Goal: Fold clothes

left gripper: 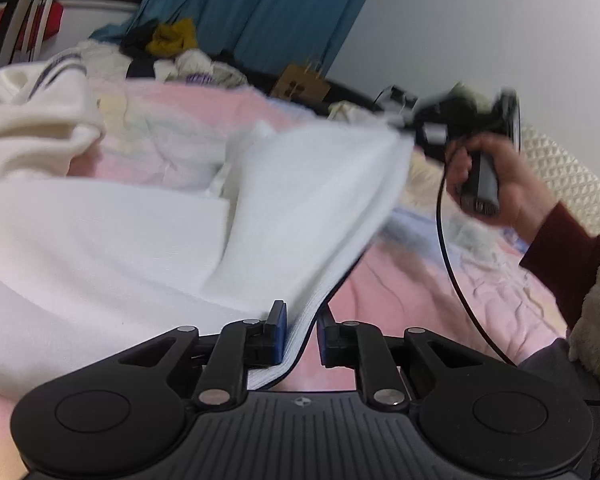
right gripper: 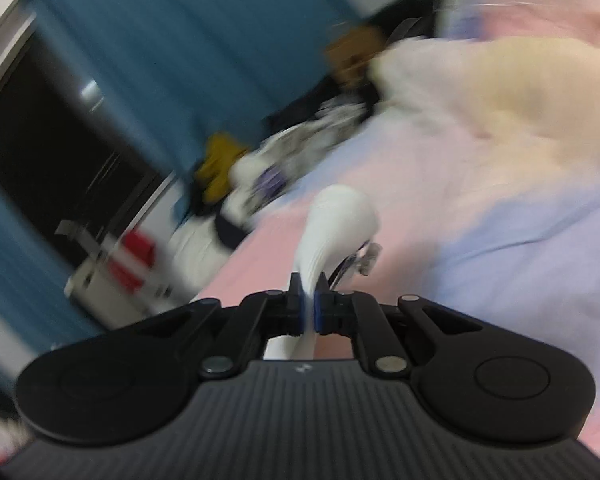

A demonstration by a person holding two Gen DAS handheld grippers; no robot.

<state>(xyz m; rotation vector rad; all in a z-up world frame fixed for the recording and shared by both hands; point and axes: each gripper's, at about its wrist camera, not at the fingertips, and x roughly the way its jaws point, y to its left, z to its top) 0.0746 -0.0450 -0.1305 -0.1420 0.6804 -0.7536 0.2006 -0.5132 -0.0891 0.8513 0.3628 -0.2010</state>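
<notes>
A white ribbed garment [left gripper: 132, 240] lies spread on the pink bed cover [left gripper: 420, 292], with one edge lifted. My left gripper [left gripper: 300, 330] has that edge between its blue pads; the pads stand a little apart around the thick fabric. The edge stretches up and right to my right gripper [left gripper: 404, 128], held in a hand [left gripper: 512, 180] above the bed. In the blurred right wrist view my right gripper [right gripper: 309, 300] is shut on a bunched white corner of the garment [right gripper: 336, 224].
A cream garment with a dark stripe [left gripper: 32, 120] lies at the far left. A pile of mixed clothes [left gripper: 172, 52] sits at the bed's far edge before a blue curtain [left gripper: 260, 4]. A black cable [left gripper: 456, 276] hangs from the right gripper.
</notes>
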